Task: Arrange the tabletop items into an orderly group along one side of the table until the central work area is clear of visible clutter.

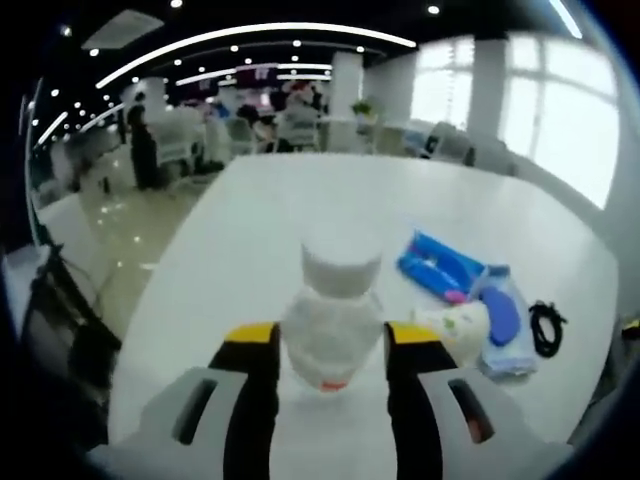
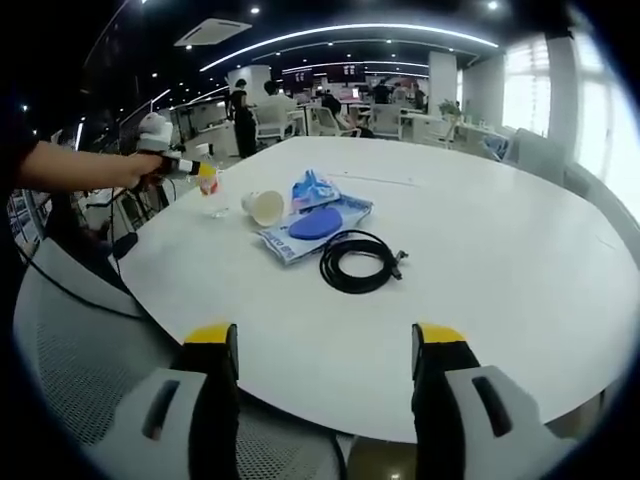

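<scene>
- Counter [image 2: 480, 260]: white, round-edged, glossy, mostly bare; sits in an open-plan office with strip and spot ceiling lights, big windows on one side, white chairs and people at the far end.
- Left gripper [image 1: 330, 345]: jaws closed on a clear plastic bottle [image 1: 333, 320] with a white cap, at the counter's near edge in the left gripper view; held by a person's hand [image 2: 135, 168] in the right gripper view.
- Right gripper [image 2: 325, 345]: jaws wide, nothing between them, at the counter edge.
- Cluster near one side: tipped paper cup [image 2: 266, 207], blue packet [image 2: 313, 188], wipes pack with blue oval lid [image 2: 315, 225], coiled black cable [image 2: 358, 261] just beside the pack.
- Labels too blurred to read.
</scene>
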`<act>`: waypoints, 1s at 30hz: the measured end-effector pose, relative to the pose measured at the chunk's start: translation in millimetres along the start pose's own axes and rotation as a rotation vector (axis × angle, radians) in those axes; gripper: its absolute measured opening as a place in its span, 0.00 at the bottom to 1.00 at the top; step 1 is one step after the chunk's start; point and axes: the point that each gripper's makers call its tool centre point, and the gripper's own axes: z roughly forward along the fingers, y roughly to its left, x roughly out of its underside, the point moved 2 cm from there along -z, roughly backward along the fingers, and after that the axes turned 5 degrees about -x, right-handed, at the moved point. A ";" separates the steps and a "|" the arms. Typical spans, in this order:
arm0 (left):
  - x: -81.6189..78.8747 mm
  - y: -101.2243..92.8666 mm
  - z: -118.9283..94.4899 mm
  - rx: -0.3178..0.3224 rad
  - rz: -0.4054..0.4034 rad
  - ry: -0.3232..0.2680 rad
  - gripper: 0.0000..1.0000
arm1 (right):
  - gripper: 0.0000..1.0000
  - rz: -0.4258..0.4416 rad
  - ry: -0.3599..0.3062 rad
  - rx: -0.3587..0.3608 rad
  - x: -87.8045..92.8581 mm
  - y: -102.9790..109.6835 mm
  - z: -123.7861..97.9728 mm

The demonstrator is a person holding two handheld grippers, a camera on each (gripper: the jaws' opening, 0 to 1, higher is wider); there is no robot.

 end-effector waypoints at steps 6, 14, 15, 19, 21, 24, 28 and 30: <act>-1.5 1.2 3.5 0.082 0.054 0.018 0.38 | 0.70 0.002 0.001 0.002 0.4 -0.3 -0.1; -2.6 5.7 4.5 0.211 0.181 0.088 0.38 | 0.70 0.004 -0.001 0.004 0.2 -0.3 0.0; -2.6 6.2 4.8 0.222 0.193 0.095 0.38 | 0.70 0.004 -0.001 0.003 0.0 -0.1 0.0; -3.1 7.5 5.0 0.267 0.243 0.126 0.38 | 0.72 0.003 -0.011 -0.008 -2.0 2.1 -0.2; -2.6 8.0 4.8 0.286 0.266 0.136 0.37 | 0.74 0.001 -0.024 -0.020 -4.0 4.3 0.0; 2.8 10.2 4.1 0.314 0.324 0.177 0.34 | 0.76 -0.004 -0.038 -0.030 -6.6 6.4 0.0; 23.3 20.6 2.2 0.308 0.403 0.277 0.14 | 0.79 -0.007 -0.049 -0.042 -8.5 8.3 0.1; 15.7 22.1 2.2 0.287 0.341 0.224 0.22 | 0.78 -0.006 -0.042 -0.040 -7.6 7.7 0.1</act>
